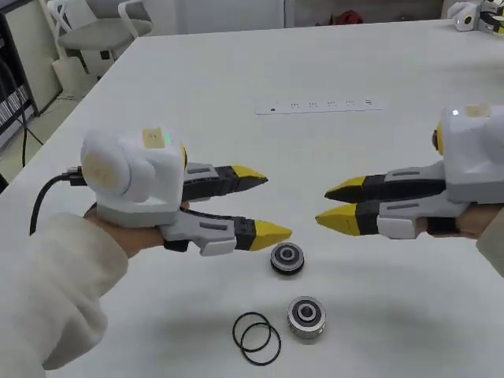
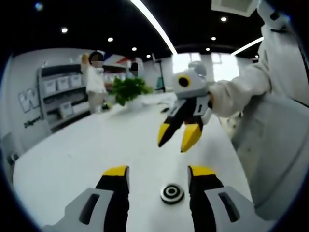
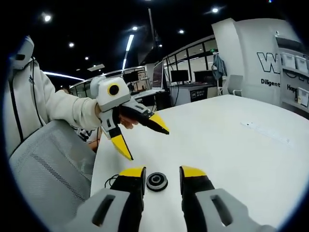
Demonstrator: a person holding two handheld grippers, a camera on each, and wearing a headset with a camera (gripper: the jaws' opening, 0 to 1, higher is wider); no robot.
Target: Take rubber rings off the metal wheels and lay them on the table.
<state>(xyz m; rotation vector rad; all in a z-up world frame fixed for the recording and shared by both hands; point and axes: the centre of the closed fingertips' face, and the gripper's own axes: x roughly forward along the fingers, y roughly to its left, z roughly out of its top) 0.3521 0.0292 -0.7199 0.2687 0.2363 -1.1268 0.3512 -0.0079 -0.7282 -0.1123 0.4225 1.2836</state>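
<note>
White table (image 1: 236, 71) is spread under both grippers. Toward its front edge, two loose rubber rings (image 1: 256, 337) are laid overlapping, with a metal wheel (image 1: 305, 315) just beside them and a darker-rimmed wheel (image 1: 287, 257) a little farther in. The left gripper (image 1: 274, 206) and right gripper (image 1: 323, 206) are held facing each other, fingers spread, nothing gripped. The darker-rimmed wheel lies flat, axis upright, below and between the tips, and is judged nearer the left.

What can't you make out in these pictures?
1. Head view: whether the far metal wheel or near metal wheel wears a rubber ring; too small.
2. Right gripper view: loose rubber rings, partly hidden behind the right gripper's jaw.
3. Head view: right gripper's rear, cut off by the right edge.
</note>
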